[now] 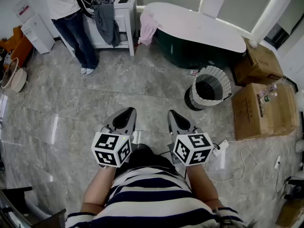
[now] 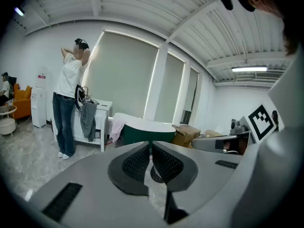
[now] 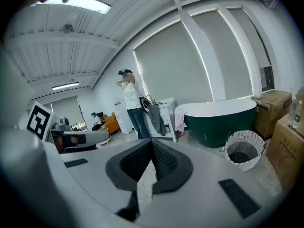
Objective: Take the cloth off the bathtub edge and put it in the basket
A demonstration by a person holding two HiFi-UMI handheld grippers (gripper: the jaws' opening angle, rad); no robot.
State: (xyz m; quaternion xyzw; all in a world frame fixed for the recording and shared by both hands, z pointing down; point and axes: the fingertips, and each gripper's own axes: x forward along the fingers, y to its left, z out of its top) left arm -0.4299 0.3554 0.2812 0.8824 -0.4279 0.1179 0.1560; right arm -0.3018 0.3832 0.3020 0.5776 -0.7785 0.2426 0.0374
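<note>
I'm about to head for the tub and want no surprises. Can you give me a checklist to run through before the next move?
1. Pink cloth draped over the bathtub edge: ok.
2. Basket upright, mouth open, beside the tub: ok.
3. Left gripper empty: ok.
4. Right gripper empty: ok.
5. Jaws open for a grasp: not ok, both shut.
6. Person by the white cabinet will stay out of the way: cannot tell.
</note>
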